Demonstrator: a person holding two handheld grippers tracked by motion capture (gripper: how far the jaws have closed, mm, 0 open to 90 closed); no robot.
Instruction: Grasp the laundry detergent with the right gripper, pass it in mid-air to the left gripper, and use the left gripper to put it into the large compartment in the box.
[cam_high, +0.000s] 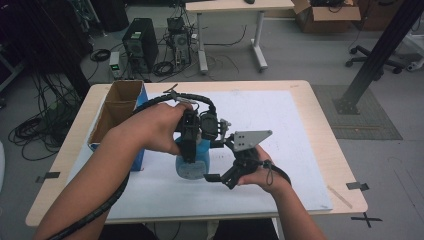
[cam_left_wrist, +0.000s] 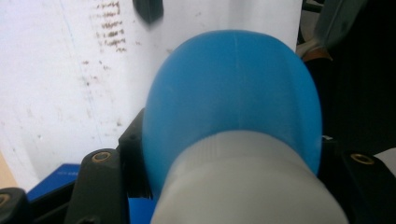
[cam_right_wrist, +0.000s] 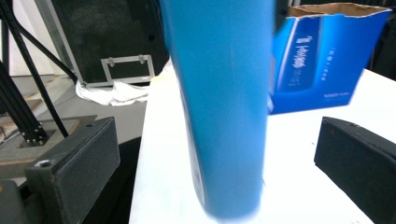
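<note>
Overhead, a workroom with grey floor, a black computer tower (cam_high: 140, 44) amid cable tangles (cam_high: 37, 127) at far left, a second desk (cam_high: 239, 6) beyond, a cardboard carton (cam_high: 327, 16) at far right, a black slanted strut (cam_high: 380, 52) and an office chair base (cam_high: 375, 62). Nearer, a light wooden table (cam_high: 327, 132) under a white sheet (cam_high: 280, 135), marked with dark smudges in the left gripper view. At the table's left, an open blue box (cam_high: 118, 112) with brown cardboard inside. Near the sheet's middle, a blue bottle (cam_high: 192, 162) with a pale grey cap end, standing upright, long axis vertical, cap end toward the high camera. Left gripper (cam_high: 191, 142) reaching down from above, jaws clenched on either side of the blue bottle near its cap. Right gripper (cam_high: 220, 177) just right of the bottle's lower part, jaws spread wide to either side of the body, not touching it.
</note>
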